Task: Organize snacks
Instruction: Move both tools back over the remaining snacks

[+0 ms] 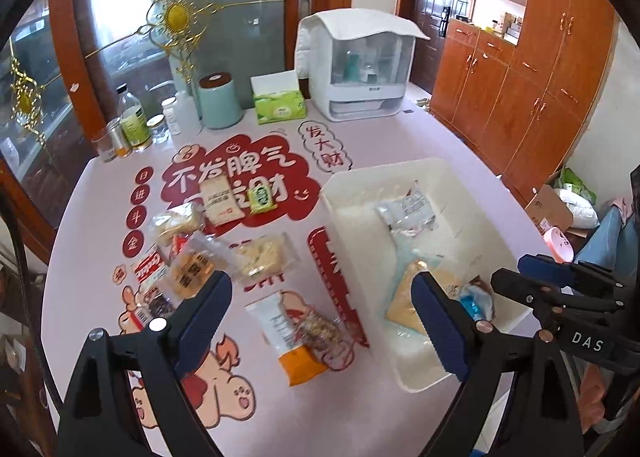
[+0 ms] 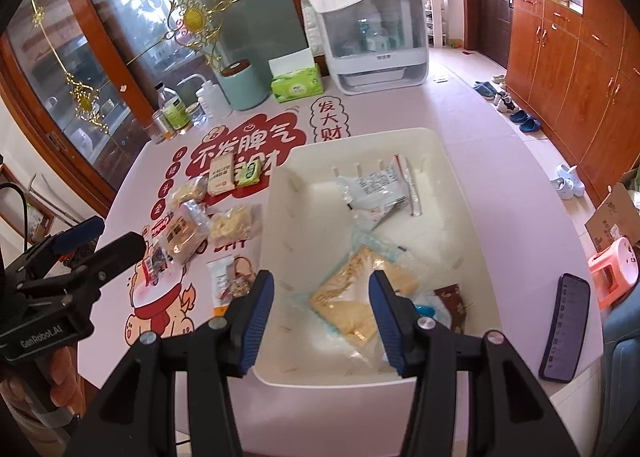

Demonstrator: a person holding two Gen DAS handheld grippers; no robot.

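A white bin (image 1: 348, 185) (image 2: 288, 193) sits on the pink table and holds a silver packet (image 1: 408, 213) (image 2: 376, 193), a yellow biscuit pack (image 1: 404, 301) (image 2: 352, 297) and a brown and blue wrapped snack (image 2: 448, 305). Several snack packets lie left of the bin, among them an orange-and-white pack (image 1: 296, 333) (image 2: 224, 281) and a clear cracker pack (image 1: 260, 257) (image 2: 234, 225). My left gripper (image 1: 320, 297) is open and empty above the orange pack. My right gripper (image 2: 322, 297) is open and empty over the bin's near end.
Bottles and jars (image 1: 132, 125), a mint canister (image 1: 218, 101), a green tissue box (image 1: 280, 105) and a white appliance (image 1: 356, 65) stand at the table's back. A phone (image 2: 564, 329) lies right of the bin. Wooden cabinets (image 1: 520, 77) stand to the right.
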